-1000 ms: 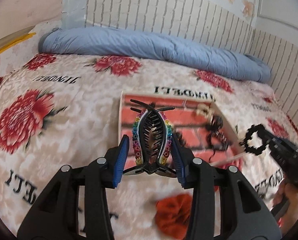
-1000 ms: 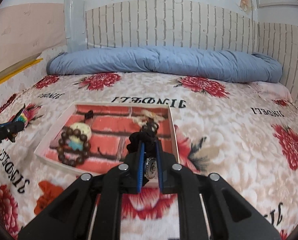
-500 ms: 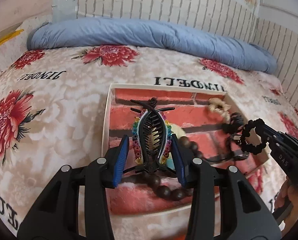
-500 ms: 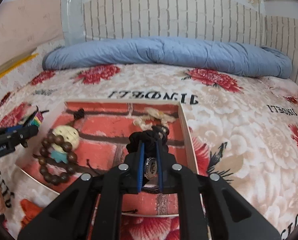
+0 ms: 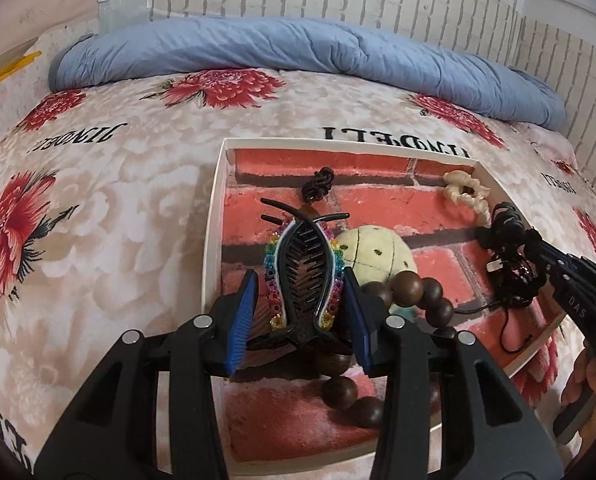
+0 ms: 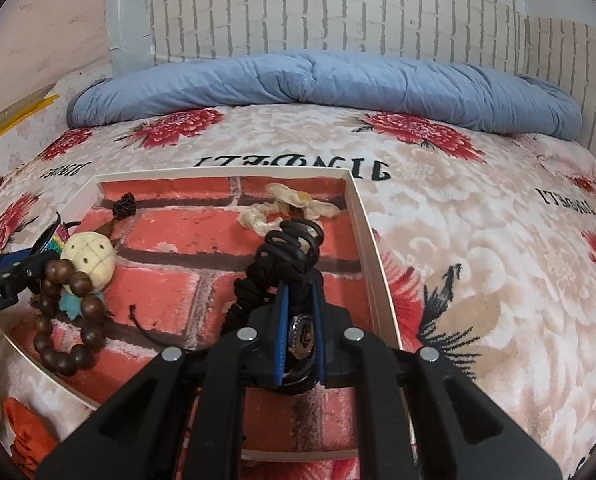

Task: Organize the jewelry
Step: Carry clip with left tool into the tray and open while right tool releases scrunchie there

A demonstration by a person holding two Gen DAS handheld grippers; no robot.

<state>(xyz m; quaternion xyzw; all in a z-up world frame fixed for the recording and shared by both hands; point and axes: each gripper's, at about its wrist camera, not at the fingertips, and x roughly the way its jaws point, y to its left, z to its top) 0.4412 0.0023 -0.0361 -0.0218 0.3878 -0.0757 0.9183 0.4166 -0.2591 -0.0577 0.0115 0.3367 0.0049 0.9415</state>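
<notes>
My left gripper (image 5: 300,300) is shut on a black hair clip (image 5: 304,276) edged with rainbow beads, held over the left side of a white tray (image 5: 214,240) lined with a red brick print. My right gripper (image 6: 300,304) is shut on a black braided cord bracelet (image 6: 286,256) with a metal charm, over the tray's (image 6: 364,240) right side. In the tray lie a brown wooden bead bracelet (image 5: 414,288) with a cream round bead, a cream shell piece (image 6: 286,204) and a small black knot (image 5: 318,184). The left wrist view also shows the right gripper (image 5: 538,264) at the right.
The tray rests on a bed with a red flower blanket (image 5: 98,220). A rolled blue duvet (image 5: 298,52) lies along the far brick-pattern wall. An orange scrunchie (image 6: 26,440) sits on the blanket by the tray's near left corner. A person's hand (image 5: 590,384) grips the right handle.
Both grippers have come forward and down over the tray, which now fills more of each view. The hair clip and the black bracelet stay gripped.
</notes>
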